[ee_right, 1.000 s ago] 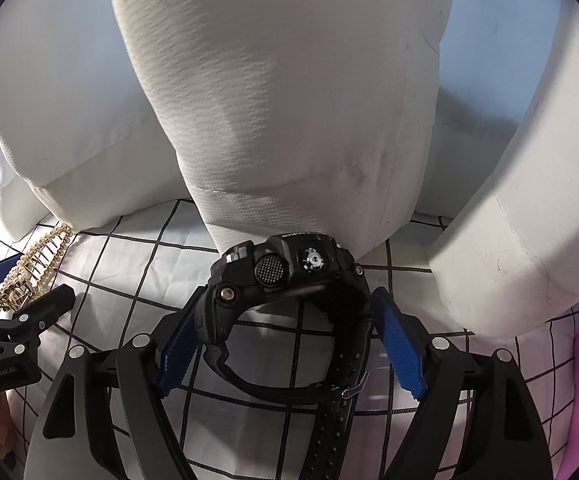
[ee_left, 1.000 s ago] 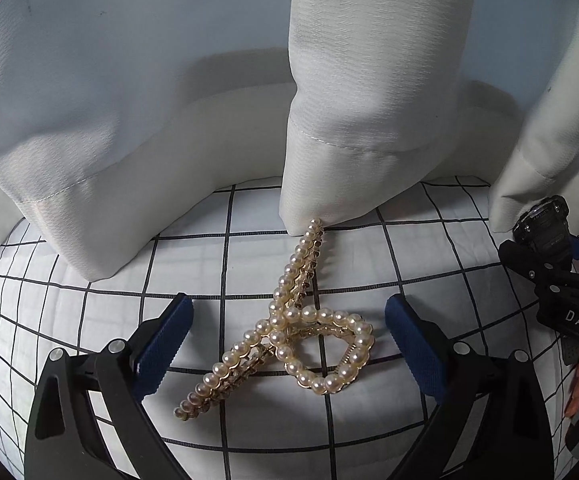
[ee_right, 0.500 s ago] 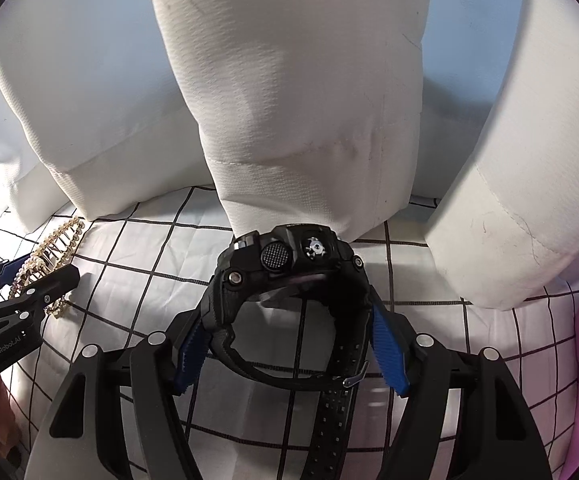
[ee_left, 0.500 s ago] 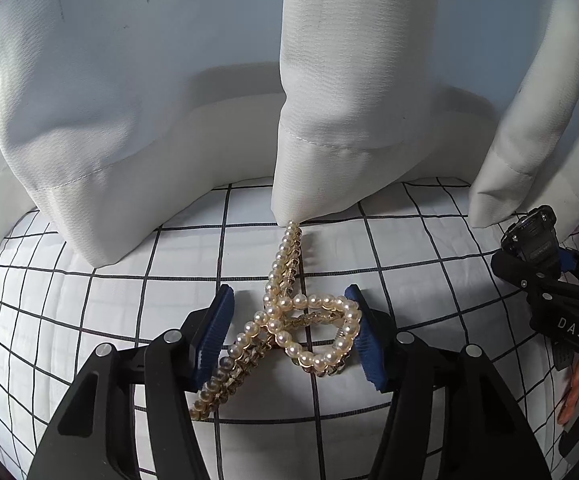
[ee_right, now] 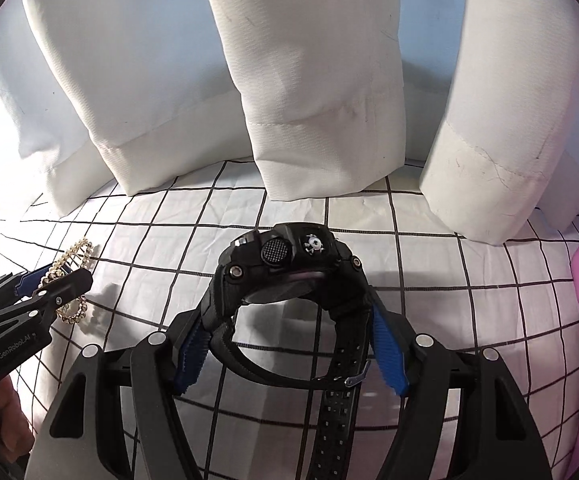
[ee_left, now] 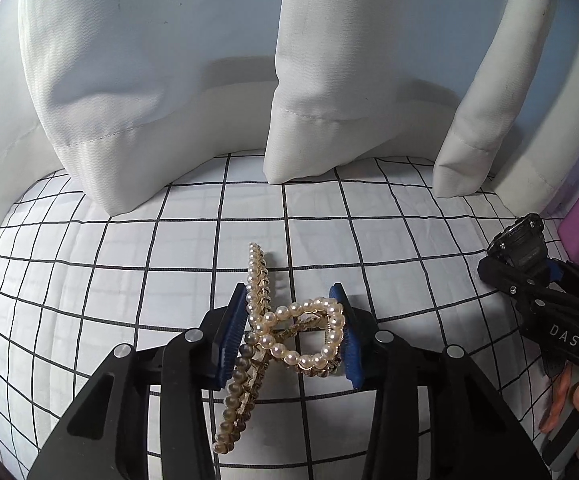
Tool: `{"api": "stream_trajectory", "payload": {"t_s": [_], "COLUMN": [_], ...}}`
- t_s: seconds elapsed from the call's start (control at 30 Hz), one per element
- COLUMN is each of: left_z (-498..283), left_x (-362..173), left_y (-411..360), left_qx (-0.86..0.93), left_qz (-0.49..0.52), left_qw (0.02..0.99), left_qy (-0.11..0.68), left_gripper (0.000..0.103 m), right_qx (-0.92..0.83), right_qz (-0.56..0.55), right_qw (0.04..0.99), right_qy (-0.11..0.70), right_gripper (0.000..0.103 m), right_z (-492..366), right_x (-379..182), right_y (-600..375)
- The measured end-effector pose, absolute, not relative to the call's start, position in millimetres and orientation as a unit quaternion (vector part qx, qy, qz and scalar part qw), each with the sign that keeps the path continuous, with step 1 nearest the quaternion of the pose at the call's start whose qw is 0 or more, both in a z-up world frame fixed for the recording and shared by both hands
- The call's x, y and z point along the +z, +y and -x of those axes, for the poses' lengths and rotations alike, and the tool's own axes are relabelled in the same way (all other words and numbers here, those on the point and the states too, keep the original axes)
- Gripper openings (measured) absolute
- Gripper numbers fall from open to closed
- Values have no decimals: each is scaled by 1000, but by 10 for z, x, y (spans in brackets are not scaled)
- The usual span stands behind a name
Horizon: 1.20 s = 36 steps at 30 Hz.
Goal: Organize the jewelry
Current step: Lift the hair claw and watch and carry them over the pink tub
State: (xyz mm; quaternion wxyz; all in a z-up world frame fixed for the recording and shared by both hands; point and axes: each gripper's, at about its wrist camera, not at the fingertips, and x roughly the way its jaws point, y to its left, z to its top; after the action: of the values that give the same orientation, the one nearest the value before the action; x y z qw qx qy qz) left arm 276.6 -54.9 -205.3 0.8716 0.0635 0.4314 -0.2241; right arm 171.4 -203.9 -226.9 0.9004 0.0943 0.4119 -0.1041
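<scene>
while clamped, looped pearl hair clip (ee_left: 289, 328), gold-backed

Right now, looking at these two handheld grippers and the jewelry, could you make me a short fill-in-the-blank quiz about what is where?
1. The left gripper is closing on a gold hair claw studded with ____.
2. The right gripper is clamped on a chunky ____ wristwatch.
3. Both pieces are above a white bedsheet printed with a black ____ pattern.
4. Behind the sheet hang folds of a ____ curtain.

Missing words: pearls; black; grid; white

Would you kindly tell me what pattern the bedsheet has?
The bedsheet is white with a black grid; the left wrist view shows it best.
</scene>
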Motion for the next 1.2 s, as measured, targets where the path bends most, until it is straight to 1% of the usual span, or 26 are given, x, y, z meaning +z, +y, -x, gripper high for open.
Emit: {"api": "stream_trajectory", "payload": {"t_s": [0.17, 0.2, 0.27, 0.43, 0.8, 1.2], "left_z": [-2661, -2731, -2596, -2535, -1989, -1476], "left_x": [-2018, -2095, -2124, -2045, -1560, -772], "left_y": [-405, -333, -323, -357, -422, -640], "left_qx": [-223, -224, -225, -231, -254, -301], "left_qz": [-58, -58, -60, -60, -55, -62], "left_qw": [873, 874, 876, 879, 888, 893], "left_qy": [429, 427, 423, 413, 379, 328], "left_gripper": [40, 40, 40, 40, 40, 40], "right_qx": [-95, -93, -90, -84, -86, -107], "right_qz": [-94, -95, -94, -94, -89, -85], "right_qw": [902, 902, 903, 906, 914, 934], "right_qy": [410, 410, 409, 405, 386, 331], "right_gripper": [67, 67, 67, 67, 67, 67], "right_z": [-1684, -1661, -1628, -1432, -1015, -378], "right_x": [-2204, -2194, -2113, -1956, -1514, -769], "right_y": [-1991, -1962, -1938, -1879, -1812, -1991]}}
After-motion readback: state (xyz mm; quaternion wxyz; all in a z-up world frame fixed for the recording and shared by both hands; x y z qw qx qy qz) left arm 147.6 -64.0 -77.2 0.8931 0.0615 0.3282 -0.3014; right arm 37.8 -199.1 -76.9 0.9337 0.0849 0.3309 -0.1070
